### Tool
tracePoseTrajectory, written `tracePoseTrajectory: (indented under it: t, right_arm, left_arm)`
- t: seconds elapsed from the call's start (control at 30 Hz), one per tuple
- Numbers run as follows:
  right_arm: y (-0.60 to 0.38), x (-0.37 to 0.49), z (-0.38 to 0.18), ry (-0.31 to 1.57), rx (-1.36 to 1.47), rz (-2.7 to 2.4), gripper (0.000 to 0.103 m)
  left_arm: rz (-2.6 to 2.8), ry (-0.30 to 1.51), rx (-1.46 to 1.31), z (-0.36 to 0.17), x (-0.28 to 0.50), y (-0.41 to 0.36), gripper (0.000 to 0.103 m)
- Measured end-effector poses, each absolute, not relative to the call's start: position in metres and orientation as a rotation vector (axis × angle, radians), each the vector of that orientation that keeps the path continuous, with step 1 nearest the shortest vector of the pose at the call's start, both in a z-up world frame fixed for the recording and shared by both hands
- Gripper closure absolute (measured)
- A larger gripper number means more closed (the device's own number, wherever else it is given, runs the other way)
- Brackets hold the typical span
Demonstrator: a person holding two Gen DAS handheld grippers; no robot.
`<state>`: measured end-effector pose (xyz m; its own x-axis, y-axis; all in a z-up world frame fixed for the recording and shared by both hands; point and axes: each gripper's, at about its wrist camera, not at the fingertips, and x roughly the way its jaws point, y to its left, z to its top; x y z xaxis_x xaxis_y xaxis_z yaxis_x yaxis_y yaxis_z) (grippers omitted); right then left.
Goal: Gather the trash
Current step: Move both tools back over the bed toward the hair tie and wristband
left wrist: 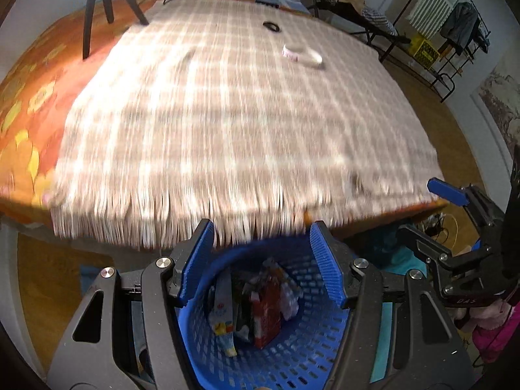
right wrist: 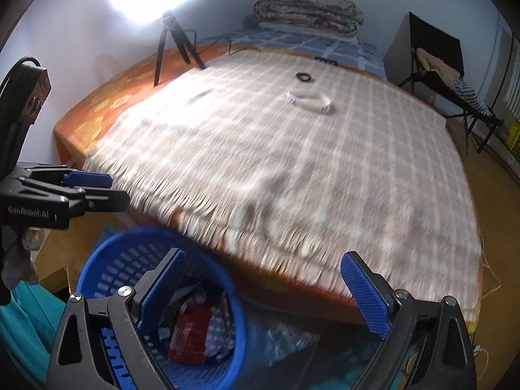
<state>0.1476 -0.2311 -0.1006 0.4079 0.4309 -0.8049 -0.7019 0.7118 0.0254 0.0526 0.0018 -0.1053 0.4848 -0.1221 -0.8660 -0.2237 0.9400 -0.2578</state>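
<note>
Blue perforated plastic, the basket [left wrist: 286, 354] sat low in the frame beneath my left claw [left wrist: 261, 265], already holding light, crinkly wrappers [left wrist: 260, 305], while my right claw [right wrist: 263, 289] hung open and empty, as did the left. On the bed's checked blanket [right wrist: 260, 162], upper right of centre, lay a pale ring-shaped scrap [right wrist: 308, 101]; I judged it thin and flimsy, best pinched across its rim.

Blue perforated plastic trash basket [left wrist: 292, 351] stands upright on the floor just beside the foot of the bed, mouth open toward me. Inside it: crumpled trash, a red wrapper [left wrist: 266, 315], a white-and-yellow packet [left wrist: 222, 321] and some checkered white wrap [right wrist: 221, 328], all piled loosely at the bottom. Contents are somewhat blurred, so I can't read labels.
</note>
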Motion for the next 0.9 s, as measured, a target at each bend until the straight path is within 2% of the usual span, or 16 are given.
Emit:
tracePoseTrajectory:
  t: [0.4, 0.47, 0.77, 0.83, 0.9]
  right_arm:
    - [-0.218, 0.223, -0.078, 0.877, -0.281, 0.738, 0.008]
    - [-0.215, 0.24, -0.077, 0.889, -0.257, 0.748, 0.013]
    - [-0.193, 0.307, -0.089, 0.914, -0.172, 0.769, 0.013]
    - [-0.187, 0.318, -0.093, 0.919, -0.148, 0.792, 0.01]
    - [-0.179, 0.33, -0.1, 0.924, -0.142, 0.784, 0.002]
  left_arm:
    - [0.027, 1.026, -0.333, -0.079, 0.151, 0.029, 0.04]
    - [0.023, 1.024, -0.335, -0.078, 0.171, 0.034, 0.04]
    - [0.017, 0.976, -0.295, -0.075, 0.265, 0.047, 0.04]
    - [0.014, 0.965, -0.295, -0.078, 0.289, 0.052, 0.041]
    - [0.011, 0.958, -0.289, -0.081, 0.308, 0.055, 0.045]
